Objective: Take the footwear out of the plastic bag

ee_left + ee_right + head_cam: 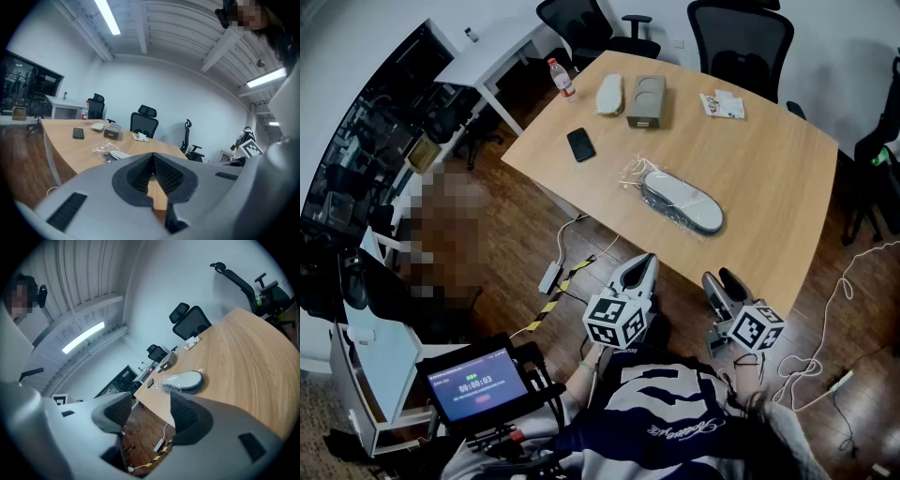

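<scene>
1. Lying flat on the light wooden table, near its front edge, is the grey-and-white flat slipper. It is still inside the clear crinkled plastic bag, whose bunched end sits at the slipper's far-left tip.
2. Left gripper: held off the table's near edge, over the dark wood floor. Its own view shows the ribbed pads pressed together at the tip with nothing between them. It is clenched and empty.
3. Seen from the left gripper, the bagged slipper lies ahead and a little to the left of the jaw tips, well apart from them.
4. Right gripper: also short of the table edge and beside the left one, not touching it. Its jaws stand wide apart with only floor and table edge showing in the gap, so it is released and empty.
5. Seen from the right gripper, the slipper lies ahead, just above the gap. There is no contact with it or the bag.
6. Also on the table, farther back: a black phone, a grey box and a clear bottle with a red cap.
</scene>
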Available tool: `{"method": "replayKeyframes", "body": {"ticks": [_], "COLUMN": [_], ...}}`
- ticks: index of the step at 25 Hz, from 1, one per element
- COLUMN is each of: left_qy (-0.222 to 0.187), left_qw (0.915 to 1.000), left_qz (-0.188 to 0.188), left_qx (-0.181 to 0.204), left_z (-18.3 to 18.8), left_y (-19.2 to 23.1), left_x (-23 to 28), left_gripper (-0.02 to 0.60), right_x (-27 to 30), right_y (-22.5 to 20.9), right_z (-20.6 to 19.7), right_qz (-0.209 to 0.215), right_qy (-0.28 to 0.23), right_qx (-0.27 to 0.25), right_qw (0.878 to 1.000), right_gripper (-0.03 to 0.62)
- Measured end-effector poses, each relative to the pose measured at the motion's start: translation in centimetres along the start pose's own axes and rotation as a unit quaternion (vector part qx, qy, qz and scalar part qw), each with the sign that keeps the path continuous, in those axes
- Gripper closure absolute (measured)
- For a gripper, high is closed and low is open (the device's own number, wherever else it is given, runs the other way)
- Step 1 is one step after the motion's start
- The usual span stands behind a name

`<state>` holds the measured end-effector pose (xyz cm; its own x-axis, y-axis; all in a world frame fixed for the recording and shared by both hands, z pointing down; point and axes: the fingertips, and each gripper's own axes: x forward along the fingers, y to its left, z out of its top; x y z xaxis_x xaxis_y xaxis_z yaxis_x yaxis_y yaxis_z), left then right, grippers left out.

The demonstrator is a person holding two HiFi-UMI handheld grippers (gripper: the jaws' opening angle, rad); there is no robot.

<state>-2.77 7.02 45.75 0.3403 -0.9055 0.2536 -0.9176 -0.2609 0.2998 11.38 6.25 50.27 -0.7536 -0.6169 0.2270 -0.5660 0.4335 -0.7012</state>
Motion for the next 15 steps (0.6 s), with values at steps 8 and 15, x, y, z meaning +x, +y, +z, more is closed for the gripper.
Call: {"method": "replayKeyframes", "body": {"ticks": [8, 15], "left_qy": [0.026, 0.053], "left_qw": [0.9994, 0.9975], "left_qz": [-0.022, -0.045], "left_qx": [0.005, 0.016], "left_z": [3.6, 2.2], "left_y": [10.4, 15.3], "left_x": [5.4, 8.6], "left_gripper": [0.578, 0.578], "right_x": [8.2, 8.6], "right_y": [-0.8, -1.8], "right_z": [3.2, 2.8], "right_qz": [-0.04, -0.083], "right_qy": [-0.039, -0.064], "right_qx": [0.036, 0.062], "right_qw": [0.998, 0.993], "right_gripper": [0.347, 0.346]}}
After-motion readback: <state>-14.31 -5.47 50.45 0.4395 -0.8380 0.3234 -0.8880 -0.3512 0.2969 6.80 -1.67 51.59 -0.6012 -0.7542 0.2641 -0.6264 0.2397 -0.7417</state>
